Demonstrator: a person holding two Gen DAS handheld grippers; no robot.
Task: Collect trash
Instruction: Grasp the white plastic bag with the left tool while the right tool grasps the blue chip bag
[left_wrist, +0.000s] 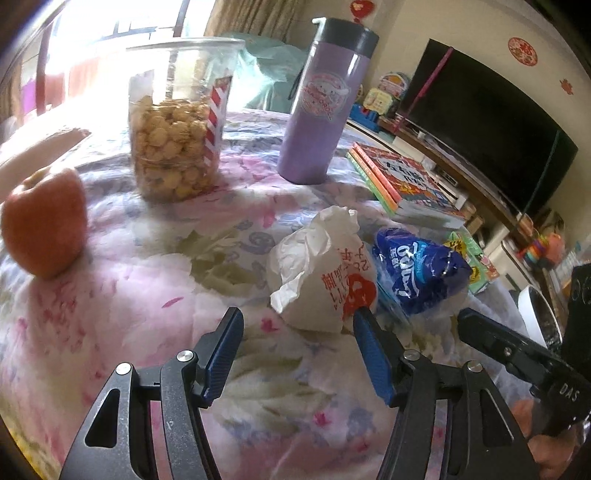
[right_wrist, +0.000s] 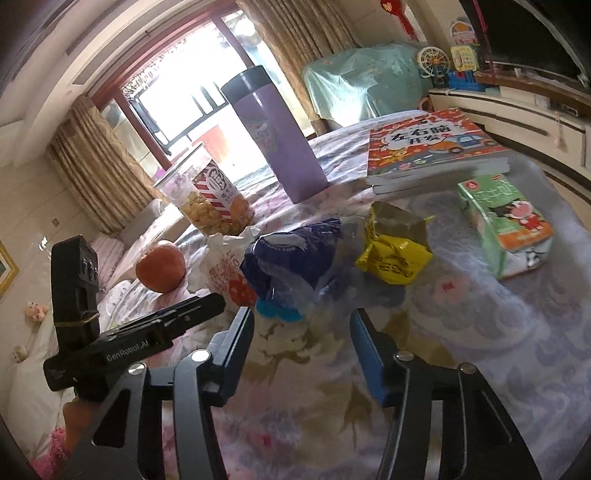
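A crumpled white paper bag with red print (left_wrist: 317, 273) lies on the floral cloth, just ahead of my open left gripper (left_wrist: 295, 319); the right fingertip touches its near edge. A crumpled blue plastic wrapper (left_wrist: 417, 269) lies right of it. In the right wrist view the blue wrapper (right_wrist: 291, 258) lies just ahead of my open right gripper (right_wrist: 301, 321), the white bag (right_wrist: 221, 266) to its left, a yellow snack wrapper (right_wrist: 395, 254) to its right and a green drink carton (right_wrist: 506, 225) further right. Both grippers are empty.
A red apple (left_wrist: 44, 225), a clear tub of popcorn (left_wrist: 177, 122), a purple flask (left_wrist: 325, 99) and stacked books (left_wrist: 402, 184) stand on the cloth-covered table (left_wrist: 147, 295). A TV (left_wrist: 491, 122) on a cabinet stands to the right. The other gripper (left_wrist: 517, 350) shows at right.
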